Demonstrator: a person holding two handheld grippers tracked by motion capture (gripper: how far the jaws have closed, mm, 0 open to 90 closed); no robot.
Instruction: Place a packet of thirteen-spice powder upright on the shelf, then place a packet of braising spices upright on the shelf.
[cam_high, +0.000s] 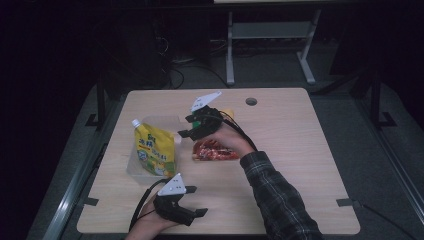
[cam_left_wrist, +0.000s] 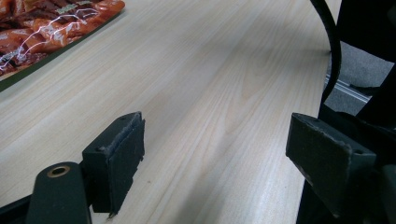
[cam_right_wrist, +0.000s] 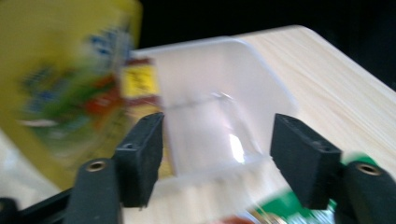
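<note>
A yellow spouted pouch (cam_high: 154, 150) stands in a clear plastic bin (cam_high: 167, 121) at the table's left. To the right of the bin, a red snack packet (cam_high: 215, 151) lies flat in the middle of the table. My right gripper (cam_high: 185, 126) hovers above the packet's left end and points toward the bin. In the right gripper view its jaws (cam_right_wrist: 217, 144) stand open with nothing between the pads, and the bin (cam_right_wrist: 210, 79) and blurred pouch (cam_right_wrist: 60, 70) are beyond them. My left gripper (cam_high: 197, 201) rests open near the front edge, its jaws (cam_left_wrist: 215, 144) over bare wood and the packet (cam_left_wrist: 46, 28) far off.
The wooden table (cam_high: 290, 140) has a cable hole (cam_high: 251, 101) near its far edge. A small yellow item (cam_high: 227, 112) lies partly hidden behind the right gripper. A sleeved forearm (cam_high: 275, 195) crosses the front right. Desk legs and cables stand beyond the far edge.
</note>
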